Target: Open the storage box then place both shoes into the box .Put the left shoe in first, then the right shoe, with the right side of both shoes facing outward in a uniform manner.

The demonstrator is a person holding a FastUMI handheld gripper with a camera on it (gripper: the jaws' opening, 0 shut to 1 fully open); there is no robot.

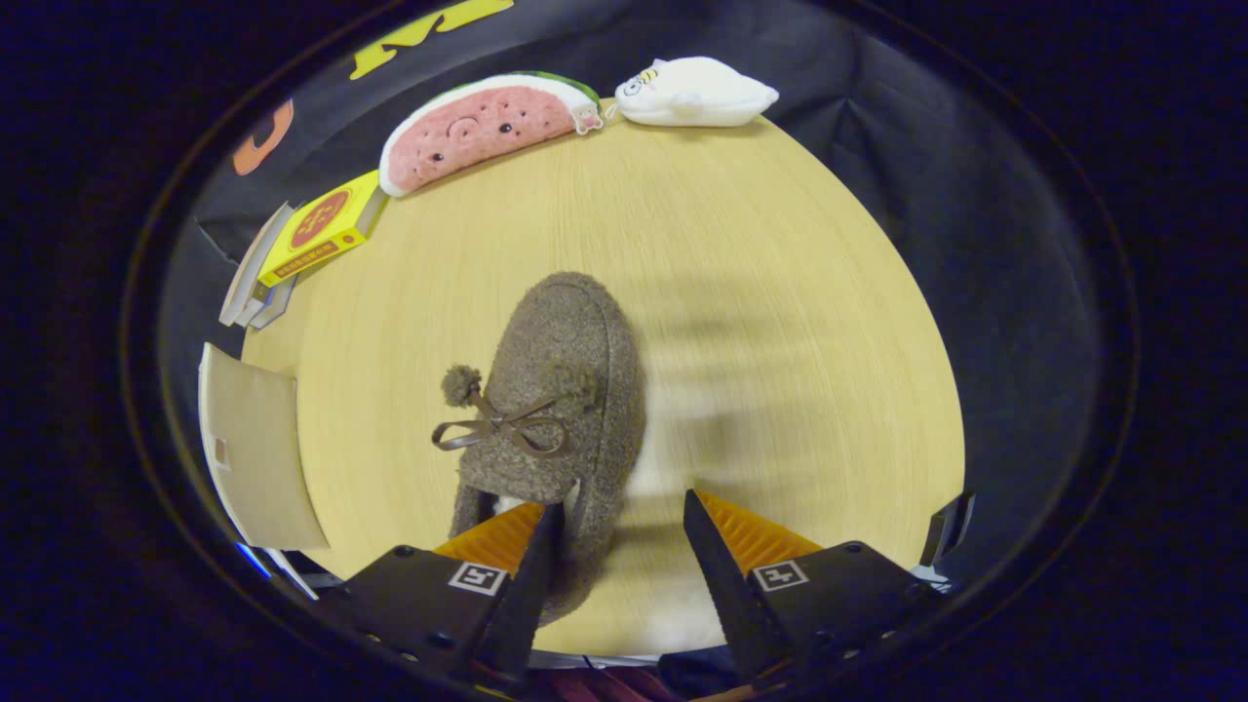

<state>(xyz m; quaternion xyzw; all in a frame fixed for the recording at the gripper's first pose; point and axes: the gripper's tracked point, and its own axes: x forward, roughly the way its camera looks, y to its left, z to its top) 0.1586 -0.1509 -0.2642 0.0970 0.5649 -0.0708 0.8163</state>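
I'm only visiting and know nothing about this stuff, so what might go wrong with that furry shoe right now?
The open claw sits off-centre: one finger overlaps the brown shoe's heel, the other stands over bare table. Closing now could pinch only the soft edge and let it slip. The bow might also snag.

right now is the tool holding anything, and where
Nothing held: the tool is open, with the heel of the brown fuzzy bow-tied shoe by one finger, not clamped.

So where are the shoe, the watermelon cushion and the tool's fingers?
Shoe [556,390]: gripper view, on its fuzzy upper.
Watermelon cushion [483,125]: gripper view, pink face.
Tool [624,536]: gripper view, midway between its open fingertips.
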